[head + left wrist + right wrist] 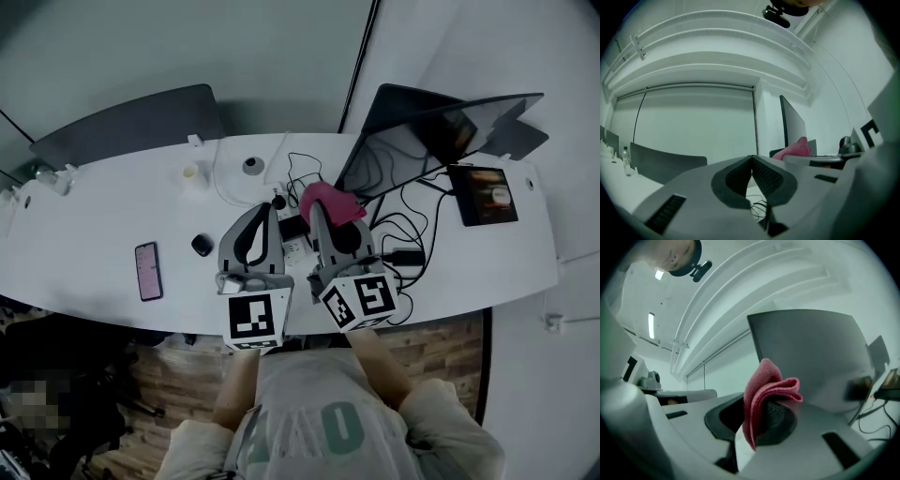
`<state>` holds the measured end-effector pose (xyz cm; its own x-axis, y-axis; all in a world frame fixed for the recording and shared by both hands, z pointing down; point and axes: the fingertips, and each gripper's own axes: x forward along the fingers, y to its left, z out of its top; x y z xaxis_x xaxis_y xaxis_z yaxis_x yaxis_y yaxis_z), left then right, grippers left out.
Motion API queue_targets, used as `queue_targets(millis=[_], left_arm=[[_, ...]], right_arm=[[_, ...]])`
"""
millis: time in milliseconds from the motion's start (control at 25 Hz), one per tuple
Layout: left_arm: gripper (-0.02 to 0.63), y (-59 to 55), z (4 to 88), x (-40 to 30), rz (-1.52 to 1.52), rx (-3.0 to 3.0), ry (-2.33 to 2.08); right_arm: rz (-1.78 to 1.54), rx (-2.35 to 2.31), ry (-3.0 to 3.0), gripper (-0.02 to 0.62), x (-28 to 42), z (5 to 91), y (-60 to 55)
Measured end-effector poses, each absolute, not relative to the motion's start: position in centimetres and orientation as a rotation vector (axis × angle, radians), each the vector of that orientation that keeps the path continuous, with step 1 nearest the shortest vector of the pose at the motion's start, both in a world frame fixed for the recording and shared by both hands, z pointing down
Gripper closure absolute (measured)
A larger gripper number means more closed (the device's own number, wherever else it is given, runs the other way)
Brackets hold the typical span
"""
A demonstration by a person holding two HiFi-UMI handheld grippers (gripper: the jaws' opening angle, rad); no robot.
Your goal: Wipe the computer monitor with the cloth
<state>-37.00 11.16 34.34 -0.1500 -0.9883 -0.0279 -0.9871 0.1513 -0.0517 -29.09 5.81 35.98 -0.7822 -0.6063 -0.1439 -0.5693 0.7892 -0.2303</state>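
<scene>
Right gripper view shows the right gripper (761, 416) clamped on a folded pink cloth (765, 387), whose bunched top pokes out past the jaw tips. The dark monitor (813, 352) fills the space straight ahead and to the right of it, and cloth and glass look close but apart. From the head view, the screen's long axis runs across the desk (94, 253), angled away to the right, with the cloth near its lower left corner. The left gripper (752, 174) sits beside it, jaw tips pressed together on nothing, farther from the screen, so the right one seems placed to reach forward and sweep rightward
</scene>
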Motion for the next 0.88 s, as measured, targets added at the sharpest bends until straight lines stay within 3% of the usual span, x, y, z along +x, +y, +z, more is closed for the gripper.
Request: queue_targets(millis=[520,880], left_arm=[[0.591,11.2,26.7,-35.6,0.057,-1.933,2.230],[0.591,10.5,23.5,-34.3,0.097,-1.925,2.173]], right_arm=[[0.002,-0.824,2.576,0.548,-28.0,21.6,6.9],[-0.023,-0.688,2.601,0.548,-28.0,19.6,7.6]])
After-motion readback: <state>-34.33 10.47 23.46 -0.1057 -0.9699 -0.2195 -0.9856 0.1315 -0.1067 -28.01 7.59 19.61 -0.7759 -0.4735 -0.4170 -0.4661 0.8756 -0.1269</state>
